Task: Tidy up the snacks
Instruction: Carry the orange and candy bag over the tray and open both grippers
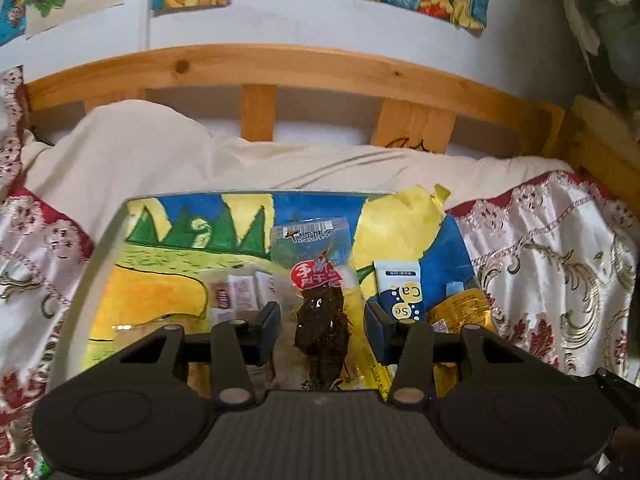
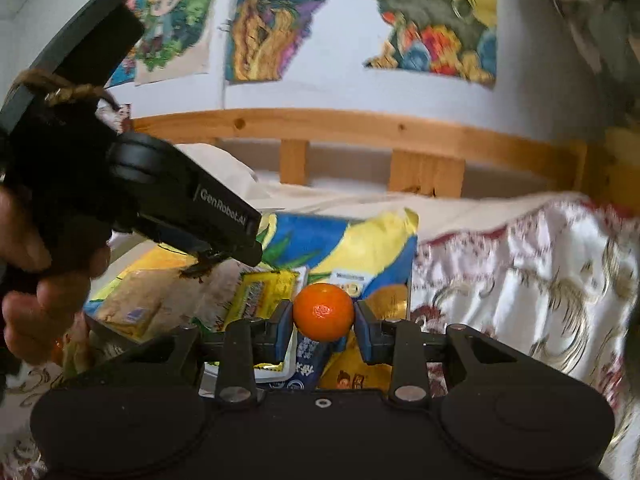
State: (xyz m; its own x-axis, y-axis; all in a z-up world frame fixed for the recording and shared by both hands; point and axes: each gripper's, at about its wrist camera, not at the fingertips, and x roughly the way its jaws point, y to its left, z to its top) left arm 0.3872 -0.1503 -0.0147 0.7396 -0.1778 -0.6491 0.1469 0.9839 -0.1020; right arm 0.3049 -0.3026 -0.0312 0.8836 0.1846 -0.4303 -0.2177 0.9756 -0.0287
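The right hand-held gripper pinches a small orange mandarin between its two pads, one pad touching each side of the fruit, and holds it above the painted board that carries the snacks on the bed. Directly below and ahead of its fingers lie a yellow packet and an orange packet. My read is that the step in hand is setting the fruit down among them. Since a round fruit rolls, it is best lowered until it rests in a gap beside a packet before the pads part, and released gently.

The left hand-held gripper stands spread, its pads on either side of a clear jerky pouch but apart from it; whether it is about to grip cannot be told. Just to the right of its fingers is a blue-and-white box. A crinkly pouch like this is best taken across its middle.
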